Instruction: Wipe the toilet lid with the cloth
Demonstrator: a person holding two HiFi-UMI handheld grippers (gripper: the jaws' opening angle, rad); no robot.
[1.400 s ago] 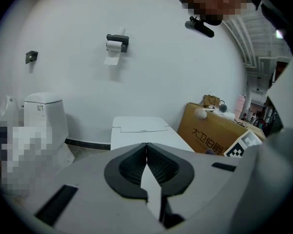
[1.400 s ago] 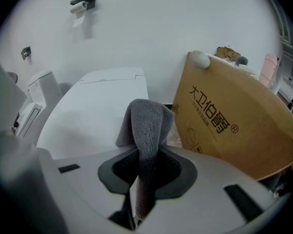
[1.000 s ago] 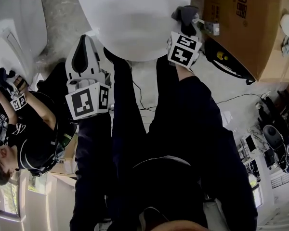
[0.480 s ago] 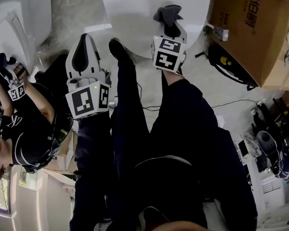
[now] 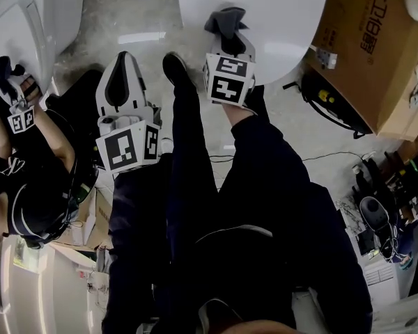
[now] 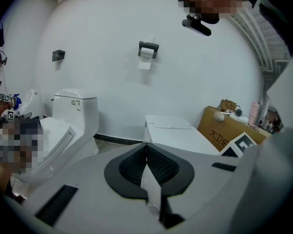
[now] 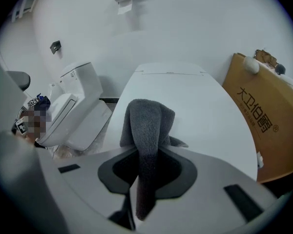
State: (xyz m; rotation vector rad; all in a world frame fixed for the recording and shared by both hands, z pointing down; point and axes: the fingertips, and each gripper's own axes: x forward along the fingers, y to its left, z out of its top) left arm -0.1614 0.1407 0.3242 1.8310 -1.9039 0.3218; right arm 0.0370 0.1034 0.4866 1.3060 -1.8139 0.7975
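The white toilet lid (image 5: 279, 9) fills the top of the head view. My right gripper (image 5: 226, 35) is over its near edge, shut on a grey cloth (image 5: 223, 21). In the right gripper view the folded cloth (image 7: 146, 123) stands up between the jaws, with the lid (image 7: 200, 101) stretching away behind it. I cannot tell whether the cloth presses on the lid. My left gripper (image 5: 122, 58) hangs off the lid to the left, over the floor, shut with nothing in it. In the left gripper view its jaws meet at the left gripper (image 6: 146, 147), with the lid (image 6: 178, 133) ahead to the right.
A cardboard box (image 5: 376, 40) stands right of the toilet, with a dark cable beside it. A second toilet (image 5: 24, 19) is at the far left, where another person (image 5: 35, 186) works with grippers. A paper holder (image 6: 147, 50) hangs on the wall.
My right gripper and cloth have slid left along the lid's near edge, from its right side toward the middle. The left gripper has hardly moved.
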